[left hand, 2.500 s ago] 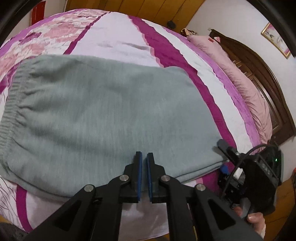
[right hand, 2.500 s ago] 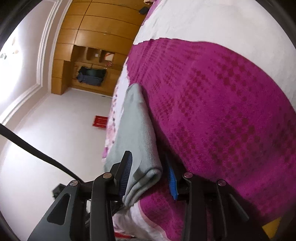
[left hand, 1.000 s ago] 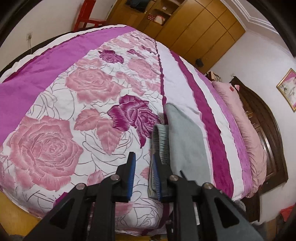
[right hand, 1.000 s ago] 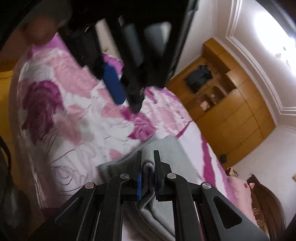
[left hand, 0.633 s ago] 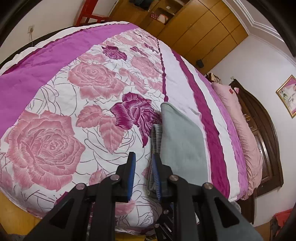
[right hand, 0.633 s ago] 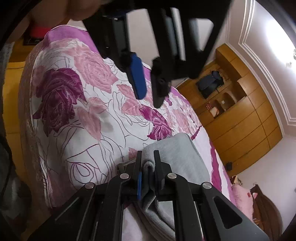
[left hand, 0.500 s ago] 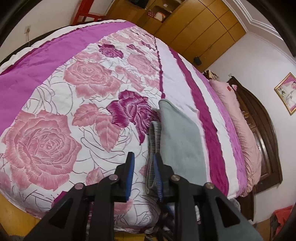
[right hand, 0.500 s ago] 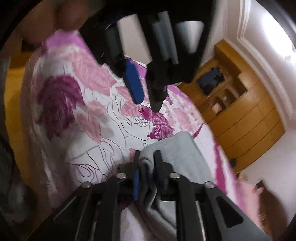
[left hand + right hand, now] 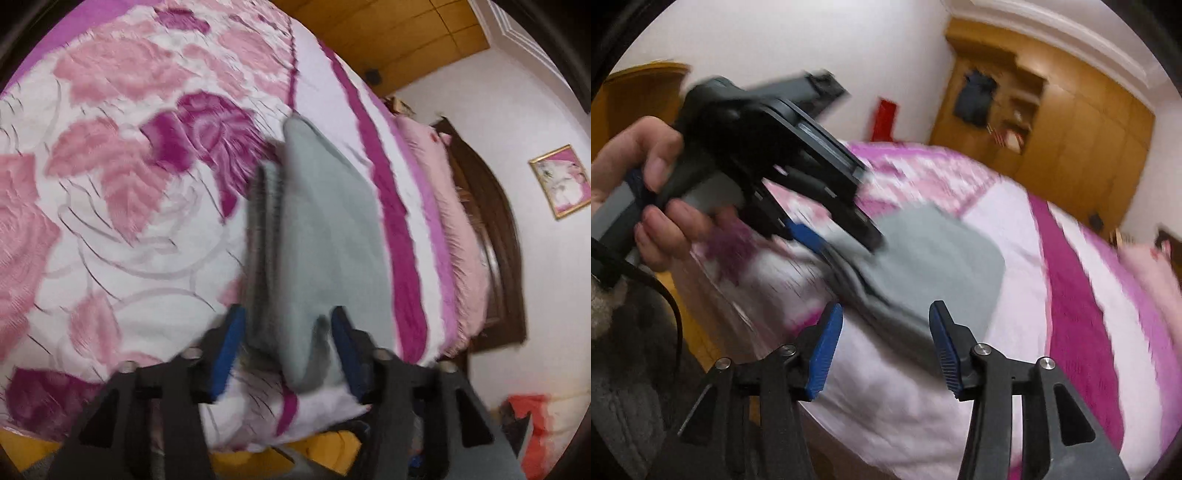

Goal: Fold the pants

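Observation:
The grey pants (image 9: 317,229) lie folded into a stack near the bed's front edge, also in the right wrist view (image 9: 934,258). My left gripper (image 9: 286,343) is open, its blue pads either side of the stack's near end. In the right wrist view the left gripper (image 9: 834,240) sits at the stack's left corner, held by a hand (image 9: 653,192). My right gripper (image 9: 886,343) is open and empty, just in front of the stack. Both views are blurred.
The bed (image 9: 110,184) has a pink rose cover with magenta stripes. A pink pillow (image 9: 454,206) and dark headboard (image 9: 491,229) lie at the right. Wooden wardrobes (image 9: 1071,122) stand beyond the bed. The bed's front edge (image 9: 886,424) is close below my right gripper.
My right gripper has let go of the pants, opened wide and drawn back. My left gripper has opened wider and now straddles the stack's near end.

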`<state>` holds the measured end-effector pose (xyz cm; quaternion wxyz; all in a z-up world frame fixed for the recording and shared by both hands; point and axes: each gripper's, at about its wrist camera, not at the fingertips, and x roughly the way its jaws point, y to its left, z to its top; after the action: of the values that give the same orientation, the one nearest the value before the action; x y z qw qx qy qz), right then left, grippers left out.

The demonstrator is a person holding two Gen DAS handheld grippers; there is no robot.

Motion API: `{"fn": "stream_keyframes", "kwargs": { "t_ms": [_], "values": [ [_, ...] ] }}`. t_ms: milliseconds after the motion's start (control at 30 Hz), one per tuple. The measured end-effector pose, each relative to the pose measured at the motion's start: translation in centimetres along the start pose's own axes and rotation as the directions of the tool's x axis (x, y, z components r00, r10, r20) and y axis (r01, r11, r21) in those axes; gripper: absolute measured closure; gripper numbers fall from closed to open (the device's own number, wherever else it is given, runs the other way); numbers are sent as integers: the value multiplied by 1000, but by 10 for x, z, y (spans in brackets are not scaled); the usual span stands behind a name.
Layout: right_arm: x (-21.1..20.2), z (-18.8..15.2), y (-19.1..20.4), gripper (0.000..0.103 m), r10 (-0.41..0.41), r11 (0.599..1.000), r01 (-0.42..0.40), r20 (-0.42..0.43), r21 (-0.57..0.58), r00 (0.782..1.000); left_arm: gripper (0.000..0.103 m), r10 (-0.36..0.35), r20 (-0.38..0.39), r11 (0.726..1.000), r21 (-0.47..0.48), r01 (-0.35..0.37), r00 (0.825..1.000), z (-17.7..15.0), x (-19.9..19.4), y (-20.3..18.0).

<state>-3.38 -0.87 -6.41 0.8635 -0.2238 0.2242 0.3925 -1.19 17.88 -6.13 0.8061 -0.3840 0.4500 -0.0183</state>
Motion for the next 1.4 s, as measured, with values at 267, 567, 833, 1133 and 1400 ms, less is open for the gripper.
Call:
{"fn": "stream_keyframes", "kwargs": {
  "t_ms": [267,567,833,1133,1400],
  "values": [
    [-1,-17,-22,54,-79,986,74,30,151,996,74,-46,65,999,-2,46,997,1,-21,-5],
    [-21,-25,-20,49,-152,978,134,103,163,983,95,-63,109,998,-15,65,992,0,-25,-8],
    [-13,-20,-7,42,-237,965,214,152,151,960,95,-241,159,969,89,229,957,9,-36,-45],
    [28,-7,-23,42,-307,939,286,93,191,947,96,-258,192,964,109,241,947,12,-35,-53],
    [12,-47,-82,33,-175,890,186,-65,416,982,97,-137,188,987,114,117,973,0,-32,-43]
  ]
}}
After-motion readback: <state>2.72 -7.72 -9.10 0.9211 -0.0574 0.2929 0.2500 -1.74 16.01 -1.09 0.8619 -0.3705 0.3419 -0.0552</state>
